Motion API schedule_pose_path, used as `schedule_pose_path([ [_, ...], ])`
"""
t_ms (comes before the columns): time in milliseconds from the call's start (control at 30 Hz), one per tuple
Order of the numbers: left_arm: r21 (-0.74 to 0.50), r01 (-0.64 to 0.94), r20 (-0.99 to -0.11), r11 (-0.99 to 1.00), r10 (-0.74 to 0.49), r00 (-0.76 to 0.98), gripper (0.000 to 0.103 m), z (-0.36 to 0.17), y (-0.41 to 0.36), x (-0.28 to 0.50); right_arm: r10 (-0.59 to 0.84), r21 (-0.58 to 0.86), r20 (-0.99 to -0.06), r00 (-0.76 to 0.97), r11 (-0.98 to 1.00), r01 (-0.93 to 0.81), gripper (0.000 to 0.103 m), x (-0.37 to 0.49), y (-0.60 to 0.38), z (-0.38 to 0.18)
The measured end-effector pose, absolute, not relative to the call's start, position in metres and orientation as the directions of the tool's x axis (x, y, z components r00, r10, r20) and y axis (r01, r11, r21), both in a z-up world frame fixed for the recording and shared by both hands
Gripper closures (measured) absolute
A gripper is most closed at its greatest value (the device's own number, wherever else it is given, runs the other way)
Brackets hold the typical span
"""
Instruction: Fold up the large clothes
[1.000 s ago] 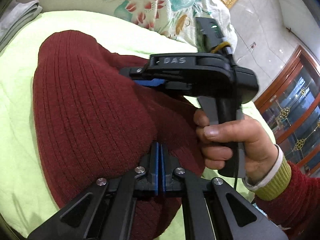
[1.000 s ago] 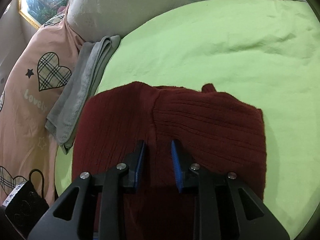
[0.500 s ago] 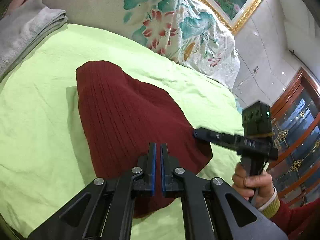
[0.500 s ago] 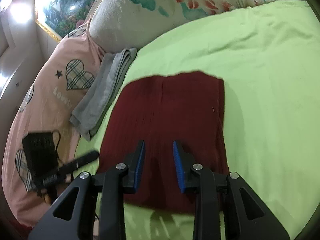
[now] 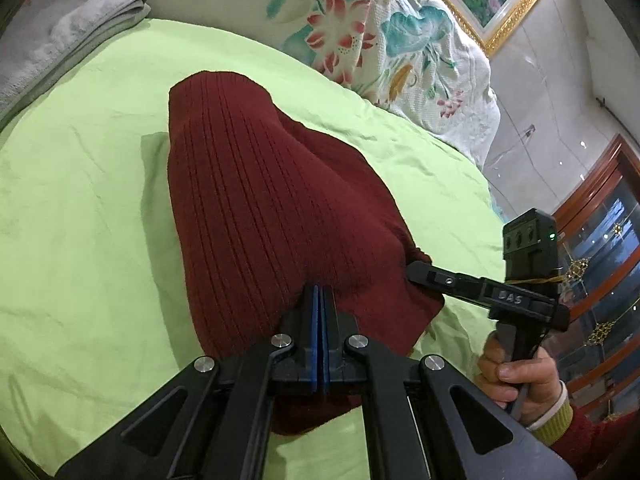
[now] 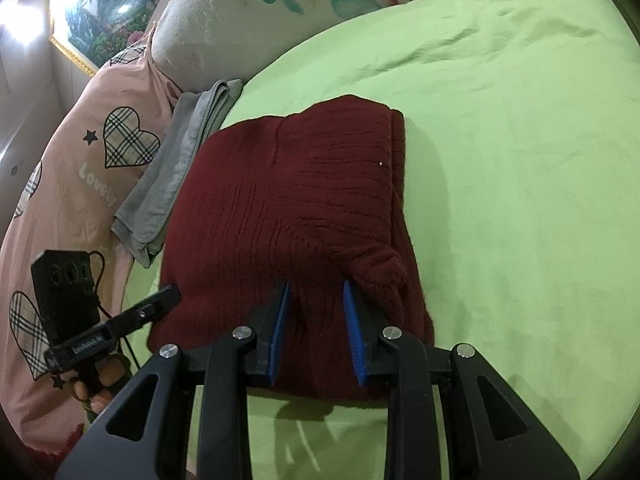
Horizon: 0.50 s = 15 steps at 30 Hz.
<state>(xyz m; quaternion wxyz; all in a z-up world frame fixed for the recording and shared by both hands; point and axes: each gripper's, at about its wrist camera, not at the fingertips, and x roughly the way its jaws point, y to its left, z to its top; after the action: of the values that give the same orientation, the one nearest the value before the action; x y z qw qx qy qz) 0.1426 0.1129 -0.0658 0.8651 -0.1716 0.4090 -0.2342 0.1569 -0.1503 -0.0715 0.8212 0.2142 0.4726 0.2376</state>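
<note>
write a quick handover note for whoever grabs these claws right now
Left claw: shut, nothing gripped, at the near edge of the maroon ribbed sweater.
Right claw: jaws apart, over the sweater's near edge, nothing held.
Sweater lies folded into a compact rectangle on the green bedsheet, beside the folded grey towel.
Left: perhaps tidy the bulging near right corner.

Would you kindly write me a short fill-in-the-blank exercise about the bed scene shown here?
1. The folded sweater is dark ____.
2. It lies on a light ____ sheet.
3. Beside the sweater's left edge in the right wrist view lies a folded ____ towel.
4. The left tool has its blue pads ____, while the right tool stands parted.

Missing words: red; green; grey; shut
</note>
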Motion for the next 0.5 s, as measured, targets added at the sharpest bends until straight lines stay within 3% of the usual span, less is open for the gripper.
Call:
schedule_pose_path([
  [133,-0.503,0.255,-0.624,0.826,-0.551,0.554,0.102,-0.066,0.114,0.146,0.599,0.591,-0.638,0.484,0.784,-0.190,0.071,0.165,-0.155,-0.046],
  [233,-0.506,0.239,-0.626,0.828,-0.544,0.559,0.102,-0.062,0.116,0.145,0.539,0.543,-0.661,0.521,0.824,-0.163,0.041,0.189,-0.158,-0.037],
  [367,-0.444,0.230,-0.603,0.866,-0.479,0.638,0.100,-0.037,0.117,0.139,0.514,0.532,-0.685,0.517,0.837,-0.126,0.041,0.227,-0.156,-0.039],
  [500,-0.403,0.221,-0.611,0.888,-0.440,0.658,0.092,-0.027,0.120,0.150,0.589,0.553,-0.618,0.521,0.797,-0.245,0.041,0.234,-0.130,-0.021],
])
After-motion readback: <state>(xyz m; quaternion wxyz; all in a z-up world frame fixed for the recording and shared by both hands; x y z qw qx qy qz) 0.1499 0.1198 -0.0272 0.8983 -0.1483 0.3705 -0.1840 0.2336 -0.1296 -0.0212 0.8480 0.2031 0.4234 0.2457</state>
